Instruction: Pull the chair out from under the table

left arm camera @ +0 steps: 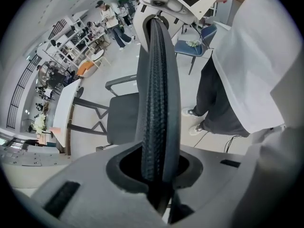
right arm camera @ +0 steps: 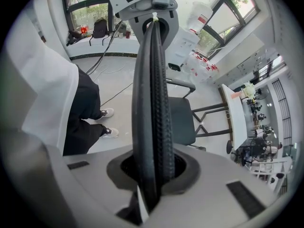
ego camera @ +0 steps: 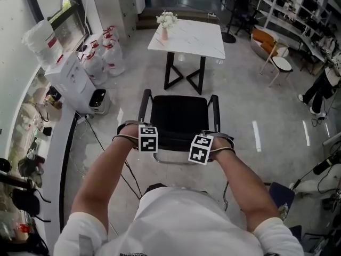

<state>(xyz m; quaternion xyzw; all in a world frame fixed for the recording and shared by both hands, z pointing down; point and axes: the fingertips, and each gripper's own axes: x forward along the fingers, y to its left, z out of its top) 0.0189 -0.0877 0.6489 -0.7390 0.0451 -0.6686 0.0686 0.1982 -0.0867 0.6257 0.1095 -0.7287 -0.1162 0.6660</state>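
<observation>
Your left gripper [ego camera: 147, 143] is clamped on the top edge of the chair's backrest [ego camera: 173, 142], near its left end. Your left gripper view shows the black ribbed rim running straight up out of the jaws, which press on it from both sides. Your right gripper [ego camera: 201, 151] grips the same rim towards its right end, its jaws likewise closed on the black edge. Both grippers point steeply down, and their marker cubes sit side by side above the backrest with a short stretch of rim between them. Beyond your grippers lies the chair [ego camera: 178, 117], with its black seat facing away from you and an armrest [ego camera: 144, 104] at the left and another [ego camera: 215, 109] at the right. The chair stands on the grey floor on the near side of the white table [ego camera: 198, 40], out from beneath its top. The seat's far edge is close to the table's black legs [ego camera: 184, 72]. A vase of white flowers [ego camera: 166, 21] stands at the table's far left corner.
</observation>
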